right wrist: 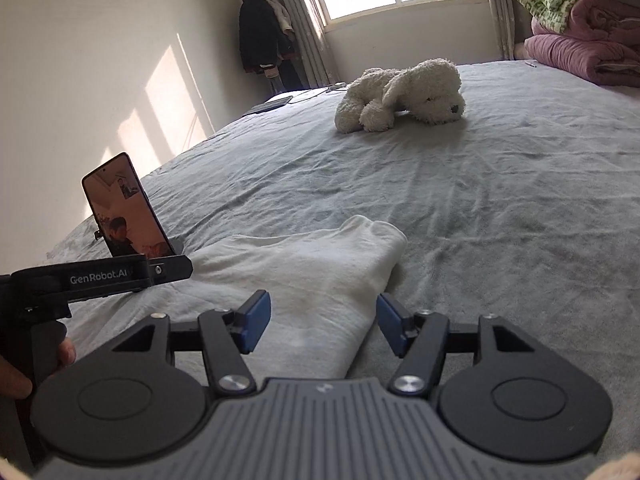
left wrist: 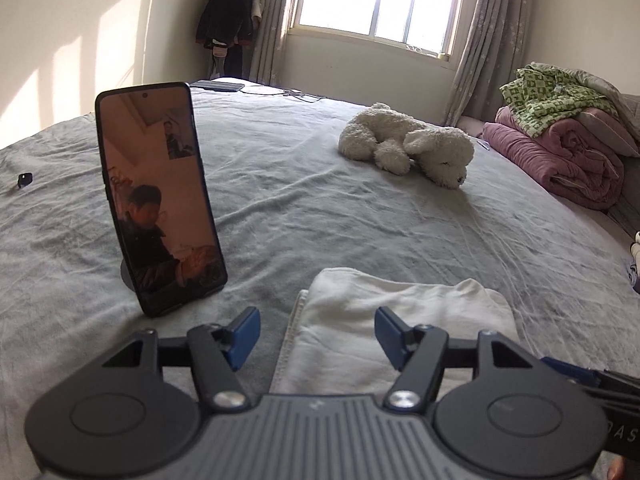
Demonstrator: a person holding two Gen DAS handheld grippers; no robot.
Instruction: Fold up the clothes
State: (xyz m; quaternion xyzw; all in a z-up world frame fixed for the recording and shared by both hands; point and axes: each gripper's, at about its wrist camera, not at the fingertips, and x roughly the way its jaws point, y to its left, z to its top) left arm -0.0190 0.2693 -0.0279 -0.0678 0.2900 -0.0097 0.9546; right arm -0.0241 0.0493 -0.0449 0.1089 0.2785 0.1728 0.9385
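White garment (right wrist: 304, 276) lies on the grey bedsheet (right wrist: 480, 208), doubled into a compact, layered bundle just right of the propped phone (left wrist: 160, 200) (screen showing a video call); folded edges show on its phone side. Left gripper (left wrist: 318, 336) and right gripper (right wrist: 322, 322) both hover over the garment's near edge, fingers apart, holding nothing. Judgement: the scene fits either a fold midway or a fold completed; the pictures do not settle which. Legible writing: "GenRobot.AI" on the left gripper's body; partial "AS" at the right gripper's edge
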